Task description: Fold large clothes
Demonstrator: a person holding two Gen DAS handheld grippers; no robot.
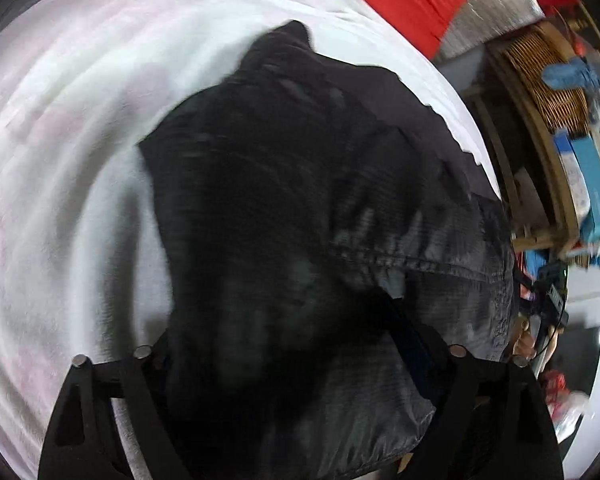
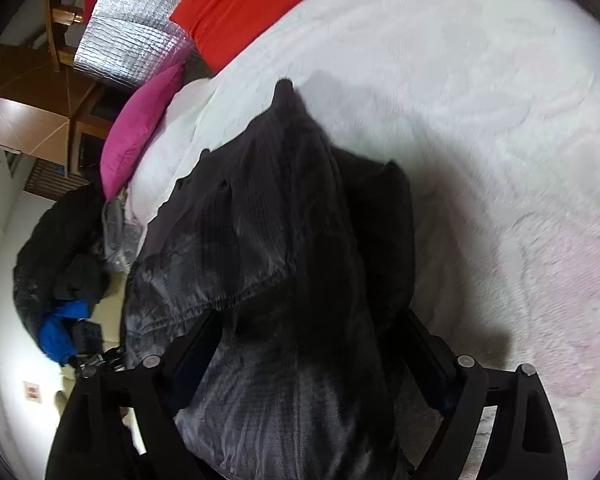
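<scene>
Dark jacket fabric (image 1: 284,216) fills the space ahead of both claws, bunched and raised off the white fleecy bedspread (image 1: 60,160) beneath it. The left gripper (image 1: 300,360) has the cloth running down between its fingers, and the right gripper (image 2: 308,360) shows the same, a thick wad of shiny ripstop-like material heaped over and between the two black arms. Each looks clamped on the jacket, though the contact point itself is buried under cloth, so I judge that and do not see it.

What could go wrong: the fabric looks slick and puffy, so a shallow pinch may slide out as the garment is carried over, dropping one side and skewing the fold. Beyond the right claw, to its left, the bed edge is close, with a pink pillow (image 2: 140,128) and a heap of dark and blue clothes (image 2: 60,280) lower down past it; a loose sleeve or hem could slip off that side. The peaked far end of the jacket stands up and may flop the wrong way.

Hard to make out: both views are smeared by motion. I cannot tell collar from hem, nor where the sleeves lie. The fingertips are covered. Past the left claw's right side, a wicker basket (image 1: 540,80) and blue boxes (image 1: 592,184) are blurred at the frame's rim.
</scene>
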